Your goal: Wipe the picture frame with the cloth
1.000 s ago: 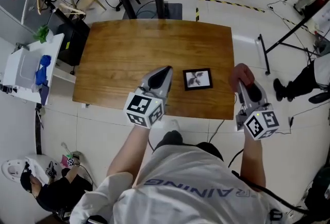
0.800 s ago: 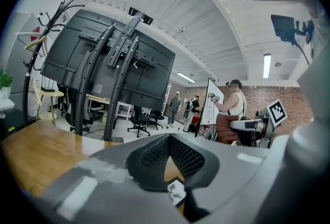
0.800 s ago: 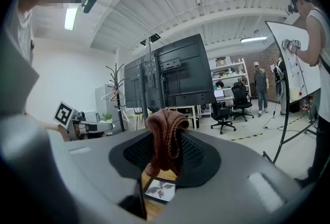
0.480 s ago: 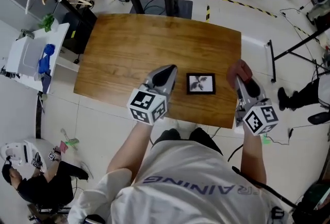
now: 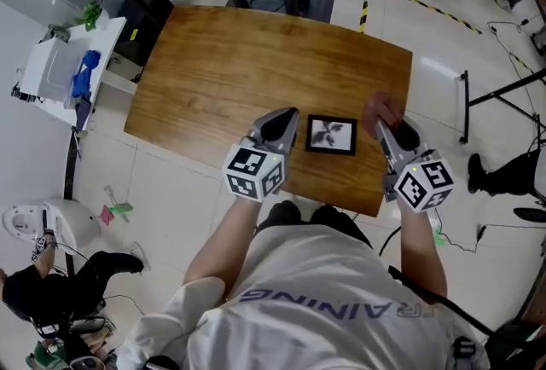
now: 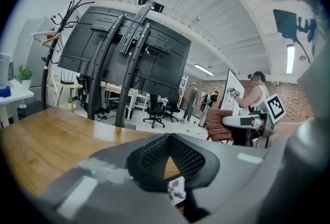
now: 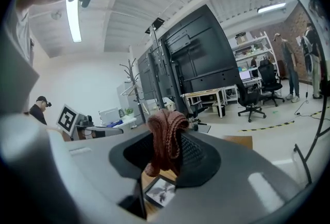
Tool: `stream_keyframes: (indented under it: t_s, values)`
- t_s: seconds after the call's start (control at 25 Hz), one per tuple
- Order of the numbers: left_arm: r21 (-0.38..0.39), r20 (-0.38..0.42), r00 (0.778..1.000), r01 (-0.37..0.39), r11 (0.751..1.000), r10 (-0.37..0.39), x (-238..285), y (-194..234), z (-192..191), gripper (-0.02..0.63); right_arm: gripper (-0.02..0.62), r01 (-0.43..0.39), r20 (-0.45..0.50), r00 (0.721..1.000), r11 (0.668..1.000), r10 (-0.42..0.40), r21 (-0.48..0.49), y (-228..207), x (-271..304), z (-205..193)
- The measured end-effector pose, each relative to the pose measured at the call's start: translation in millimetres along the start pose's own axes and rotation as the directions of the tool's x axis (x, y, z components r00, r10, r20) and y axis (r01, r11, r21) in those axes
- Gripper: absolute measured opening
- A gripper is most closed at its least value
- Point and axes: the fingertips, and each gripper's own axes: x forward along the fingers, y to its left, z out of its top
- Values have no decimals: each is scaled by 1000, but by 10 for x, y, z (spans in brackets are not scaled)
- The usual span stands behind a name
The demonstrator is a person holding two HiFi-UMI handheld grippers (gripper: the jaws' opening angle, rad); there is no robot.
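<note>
Closing in on the picture frame [image 5: 331,135], the right gripper [image 5: 383,126] clenches the reddish-brown cloth [image 7: 166,138]. Each gripper view shows only a corner of the frame beneath the jaws. Left gripper [image 5: 288,116] is pressed closed, empty. The frame lies flat between both fingertips on the wooden table [image 5: 230,61]; office chairs [image 7: 251,98] stand beyond.

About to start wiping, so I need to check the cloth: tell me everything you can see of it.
The cloth is reddish-brown with a ribbed knit look, bunched into a wad. The right gripper is shut on it, with folds sticking out past the tips. It hangs over the wooden table, just right of the picture frame and apart from it.
</note>
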Motion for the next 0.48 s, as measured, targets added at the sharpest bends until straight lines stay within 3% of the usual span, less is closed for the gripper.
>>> stream_keyframes:
  t_s: [0.48]
  values:
    - [-76, -213, 977, -3, 997, -13, 313, 56, -1078, 3, 120, -89, -151, 984, 994, 98, 63, 155, 797, -604]
